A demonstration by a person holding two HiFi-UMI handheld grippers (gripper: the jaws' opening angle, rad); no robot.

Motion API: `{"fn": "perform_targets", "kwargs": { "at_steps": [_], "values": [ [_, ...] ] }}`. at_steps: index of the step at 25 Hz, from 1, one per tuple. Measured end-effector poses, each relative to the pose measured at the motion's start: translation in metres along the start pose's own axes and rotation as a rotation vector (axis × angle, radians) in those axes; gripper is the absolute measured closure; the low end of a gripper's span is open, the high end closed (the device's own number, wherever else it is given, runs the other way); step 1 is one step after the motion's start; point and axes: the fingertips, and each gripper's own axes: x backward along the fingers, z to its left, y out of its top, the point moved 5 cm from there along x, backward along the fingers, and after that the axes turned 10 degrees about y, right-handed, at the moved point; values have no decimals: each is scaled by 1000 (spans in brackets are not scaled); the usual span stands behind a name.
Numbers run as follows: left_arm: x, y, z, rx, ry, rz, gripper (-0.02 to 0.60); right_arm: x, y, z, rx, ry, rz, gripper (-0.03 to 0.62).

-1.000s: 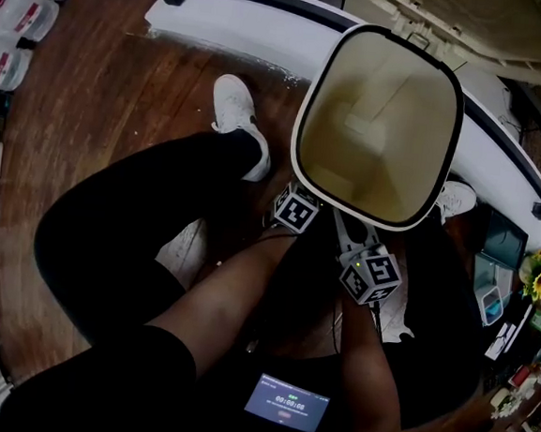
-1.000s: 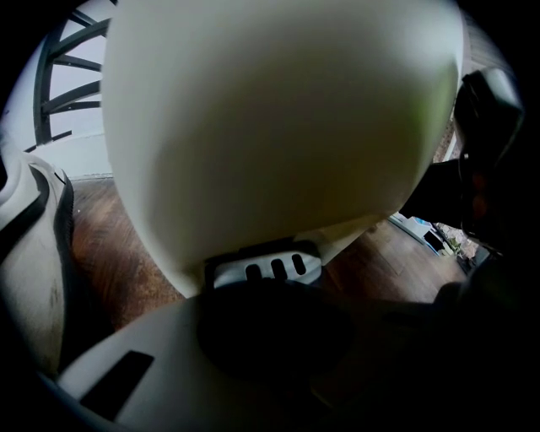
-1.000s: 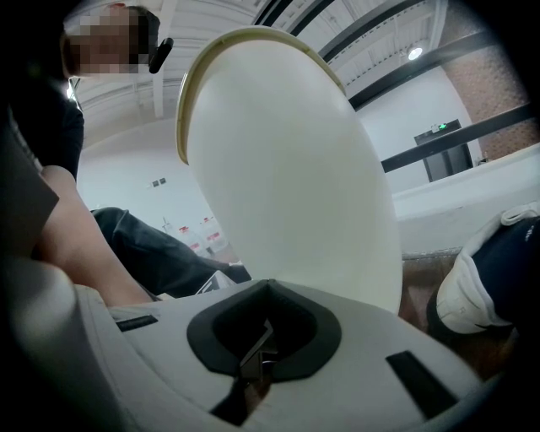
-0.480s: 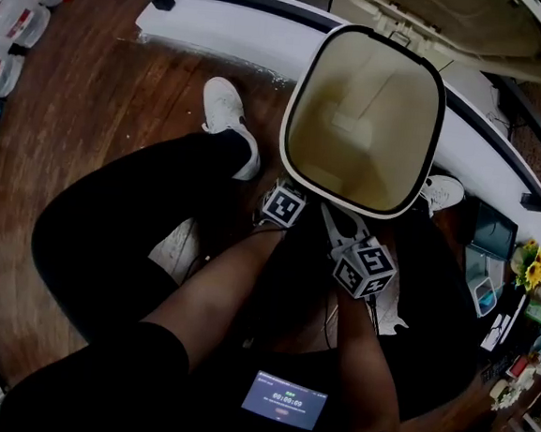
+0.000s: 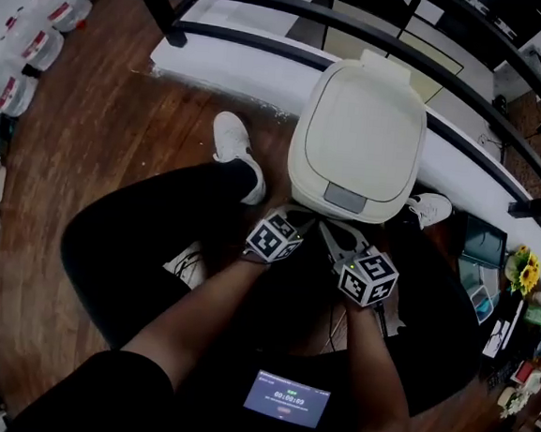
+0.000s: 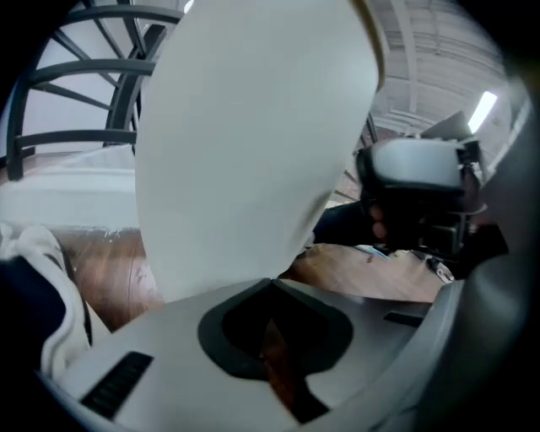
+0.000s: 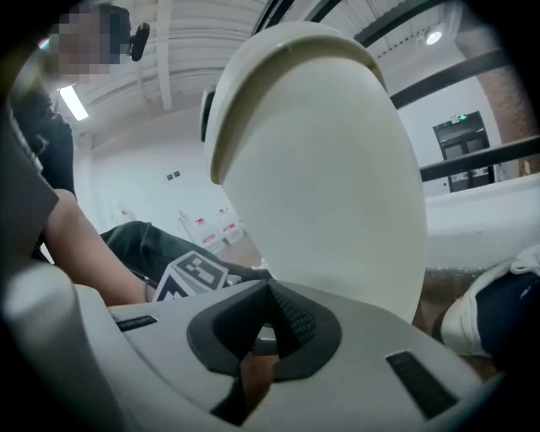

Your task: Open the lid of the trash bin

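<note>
Head view: lid down; gripper views: left gripper, right gripper jaws pressed together.

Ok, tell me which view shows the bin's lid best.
The head view: it shows the whole lid from above, closed, with its grey panel. The right gripper view catches only the lid's rim from below; the left gripper view shows just the bin's cream wall.

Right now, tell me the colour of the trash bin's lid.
Cream-white lid, grey front panel; head view shows it best.
</note>
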Motion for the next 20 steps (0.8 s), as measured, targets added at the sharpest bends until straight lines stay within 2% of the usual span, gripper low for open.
{"fn": "perform_targets", "kwargs": {
  "at_steps": [5, 9, 13, 18, 20],
  "values": [
    [66, 42, -22, -97, -93, -103, 548, 19, 32, 41, 72, 67, -12, 574],
    [119, 76, -49, -169, -149, -228, 548, 54, 57, 74, 129, 85, -86, 574],
    [183, 116, -72, -186, -150, -410, 548, 79, 93, 106, 221, 93, -182, 574],
    [249, 160, -93, -258, -117, -608, 548, 89, 131, 150, 452, 114, -226, 574],
    [268, 165, -99, -257, -111, -662, 548, 89, 138, 169, 533, 126, -232, 574]
  ]
}}
